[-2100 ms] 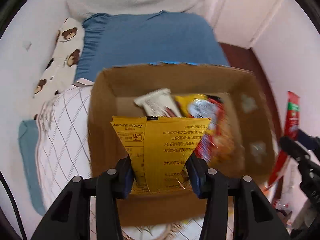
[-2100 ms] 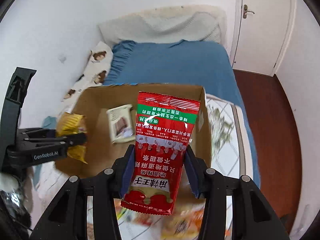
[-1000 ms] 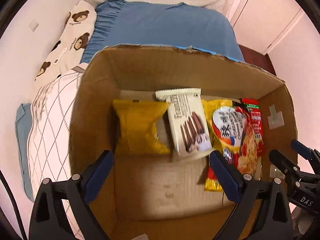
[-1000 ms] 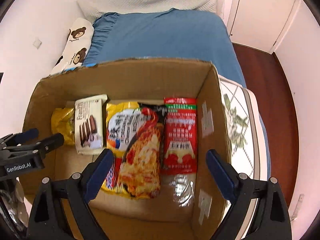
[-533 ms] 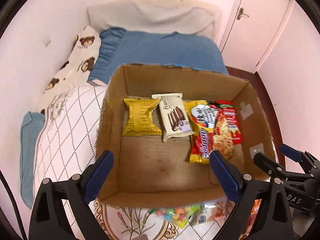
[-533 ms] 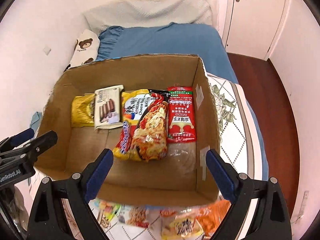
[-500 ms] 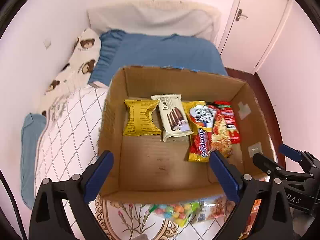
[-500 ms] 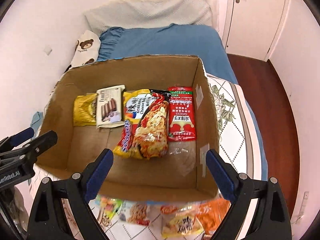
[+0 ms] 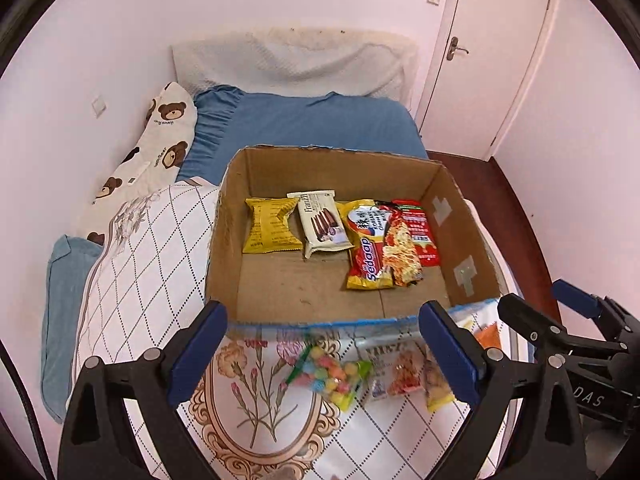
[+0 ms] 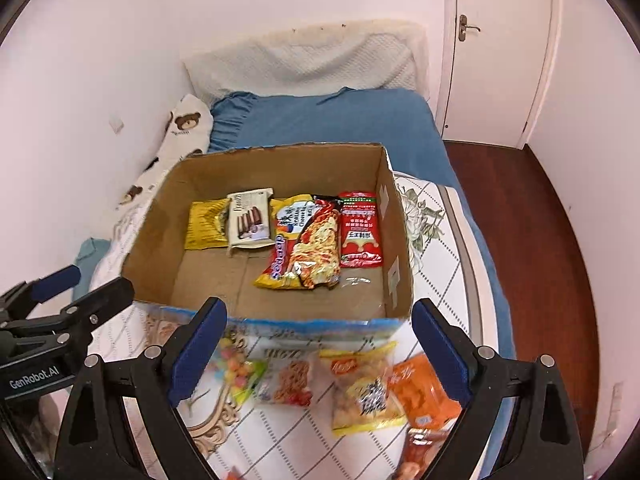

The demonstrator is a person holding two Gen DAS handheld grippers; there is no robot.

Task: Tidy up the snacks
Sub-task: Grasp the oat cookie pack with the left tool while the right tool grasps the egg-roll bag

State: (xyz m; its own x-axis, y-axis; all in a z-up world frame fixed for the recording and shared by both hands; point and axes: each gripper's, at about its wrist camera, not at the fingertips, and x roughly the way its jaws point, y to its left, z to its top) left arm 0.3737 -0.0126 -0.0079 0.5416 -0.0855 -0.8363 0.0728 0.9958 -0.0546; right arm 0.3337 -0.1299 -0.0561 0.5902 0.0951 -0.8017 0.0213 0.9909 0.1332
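My claws [image 9: 324, 354] [image 10: 318, 350] both wide, empty. Box [image 10: 264, 316] mid-frame; four packets [image 10: 312, 240] in row, long axes toward far wall.

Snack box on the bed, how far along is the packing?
Done: four packets lie in a row in the cardboard box: yellow packet, Franzzi wafers, Sedaap noodles, red packet. In hand: nothing; left gripper and right gripper are both open. Left: candy bag, yellow snack bag and orange packet on the quilt.
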